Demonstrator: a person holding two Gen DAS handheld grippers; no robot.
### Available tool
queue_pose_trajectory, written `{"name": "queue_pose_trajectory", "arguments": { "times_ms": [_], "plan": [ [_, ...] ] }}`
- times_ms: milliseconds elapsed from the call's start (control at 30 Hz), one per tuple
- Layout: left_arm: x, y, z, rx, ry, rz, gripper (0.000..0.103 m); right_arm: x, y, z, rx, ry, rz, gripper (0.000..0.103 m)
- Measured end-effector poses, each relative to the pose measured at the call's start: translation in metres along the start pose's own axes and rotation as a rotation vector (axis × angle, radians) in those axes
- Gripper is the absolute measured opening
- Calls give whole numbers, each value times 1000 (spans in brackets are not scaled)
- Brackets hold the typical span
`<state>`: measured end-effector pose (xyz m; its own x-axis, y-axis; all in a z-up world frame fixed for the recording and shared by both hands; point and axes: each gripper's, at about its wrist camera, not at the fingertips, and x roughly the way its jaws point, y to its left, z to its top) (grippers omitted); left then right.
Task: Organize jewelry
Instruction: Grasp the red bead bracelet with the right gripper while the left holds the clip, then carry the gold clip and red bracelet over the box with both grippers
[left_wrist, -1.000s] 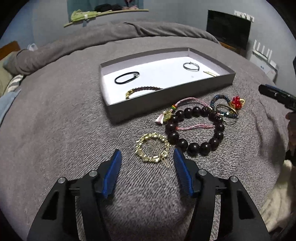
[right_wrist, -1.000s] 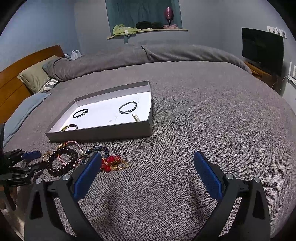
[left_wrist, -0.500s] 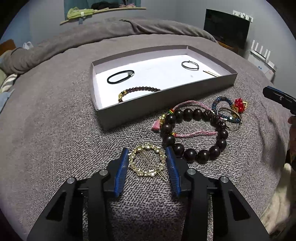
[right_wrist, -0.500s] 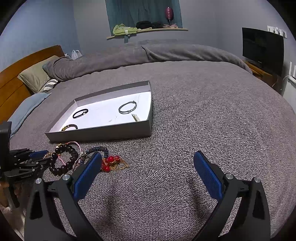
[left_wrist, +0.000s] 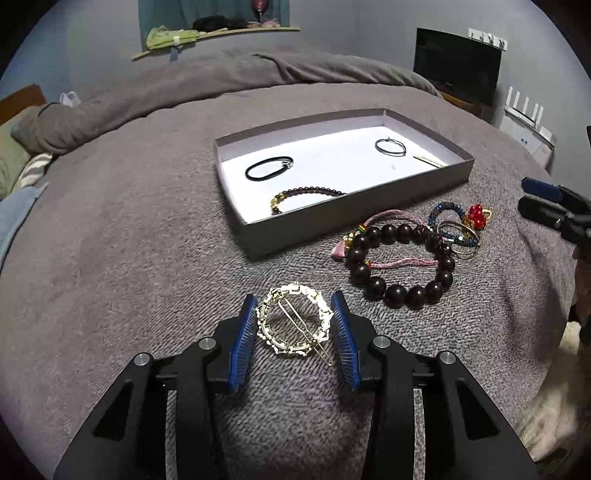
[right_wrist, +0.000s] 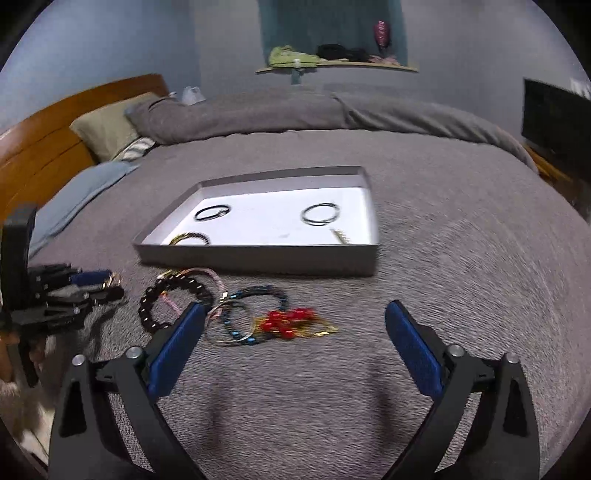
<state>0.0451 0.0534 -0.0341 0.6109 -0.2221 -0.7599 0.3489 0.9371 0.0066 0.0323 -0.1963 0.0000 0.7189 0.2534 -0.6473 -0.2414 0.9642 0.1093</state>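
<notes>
My left gripper is shut on a round gold hair clip, its blue pads pressing the ring from both sides low over the grey blanket. It also shows at the left of the right wrist view as the left gripper. A grey tray holds a black hair tie, a small bead bracelet, a thin ring and a gold bar clip. Before the tray lie a dark bead bracelet, a blue bracelet and a red bead piece. My right gripper is closing, its pads touching nothing, with that pile lying just ahead.
The bed's grey blanket spreads wide to the right of the tray. A rolled duvet, pillows and a wooden headboard stand at the back left. A dark screen is at the far right. Something white and furry lies at the bed's right edge.
The left jaws closed from wide apart onto the gold hair clip. The right gripper swung left toward the jewelry pile, its jaws narrowing a little; its view is now blurred.
</notes>
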Motion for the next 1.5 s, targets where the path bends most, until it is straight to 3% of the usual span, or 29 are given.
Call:
{"name": "queue_pose_trajectory", "arguments": {
  "times_ms": [100,267,333,700,933,1233,1500],
  "plan": [
    [-4,2,-2,-2,-10,-4,43,9,8,-3,-35,32,-22,71],
    [-6,1,-5,-5,-17,-15,43,23,2,-8,6,82,-28,55],
    [-7,1,-5,-7,-20,-18,43,27,1,-9,19,97,-23,44],
    [-10,0,-4,-8,-28,-19,43,37,10,-11,-16,128,6,11],
    [-19,1,0,-10,-51,-19,43,17,9,-3,-24,74,5,9],
    [-44,1,14,-5,-108,-31,43,-27,1,36,-16,-52,6,9],
    [-53,-4,55,35,-146,-64,43,-34,-8,78,-14,-111,16,9]
  ]
}}
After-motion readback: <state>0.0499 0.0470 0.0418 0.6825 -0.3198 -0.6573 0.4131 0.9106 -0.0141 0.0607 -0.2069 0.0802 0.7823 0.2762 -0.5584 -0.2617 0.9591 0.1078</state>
